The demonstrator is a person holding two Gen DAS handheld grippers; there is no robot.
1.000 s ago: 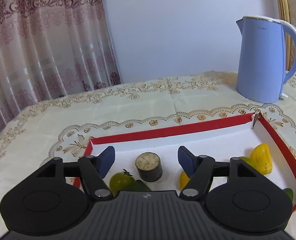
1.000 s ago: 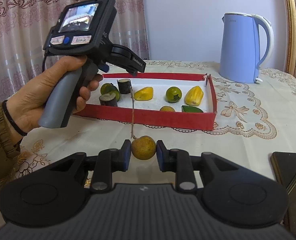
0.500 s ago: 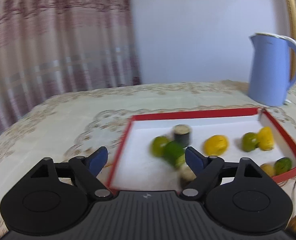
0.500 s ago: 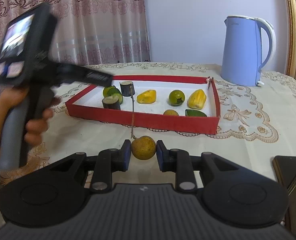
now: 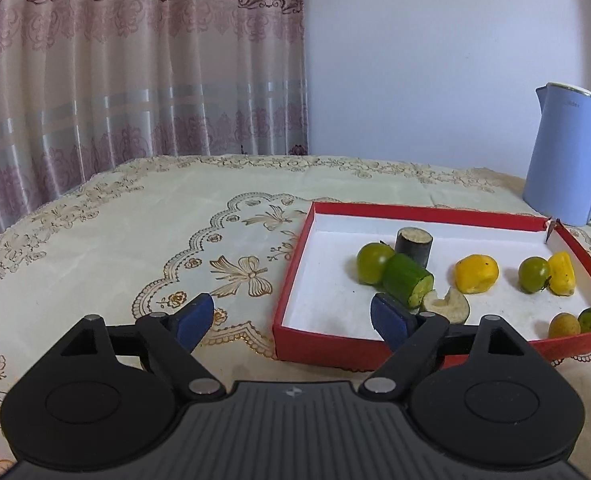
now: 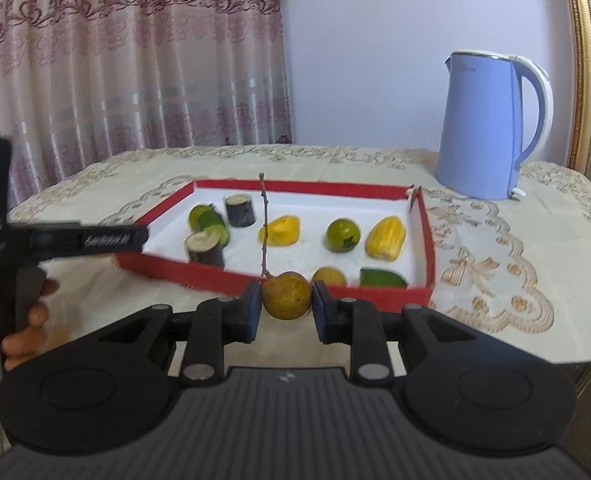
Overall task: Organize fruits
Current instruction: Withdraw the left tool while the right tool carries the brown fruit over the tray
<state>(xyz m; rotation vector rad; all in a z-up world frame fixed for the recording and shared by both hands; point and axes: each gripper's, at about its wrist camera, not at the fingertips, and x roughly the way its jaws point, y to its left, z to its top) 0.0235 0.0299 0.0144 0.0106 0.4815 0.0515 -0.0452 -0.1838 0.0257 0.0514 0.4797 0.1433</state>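
We had the right gripper [image 6: 286, 307] clamped on the stemmed brown fruit [image 6: 286, 295], at 6 o'clock of the red tray [image 6: 426, 236], ready for drop-in. Left gripper [image 5: 291, 317] jaws just widened, empty, freed for another pick.

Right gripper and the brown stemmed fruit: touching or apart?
Touching. The right wrist view shows the right gripper with both pads pressed against the brown stemmed fruit.

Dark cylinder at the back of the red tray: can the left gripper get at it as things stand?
Probably yes. The left gripper is open and empty, and the dark cylinder stands upright, though the cucumber piece lies just before it.
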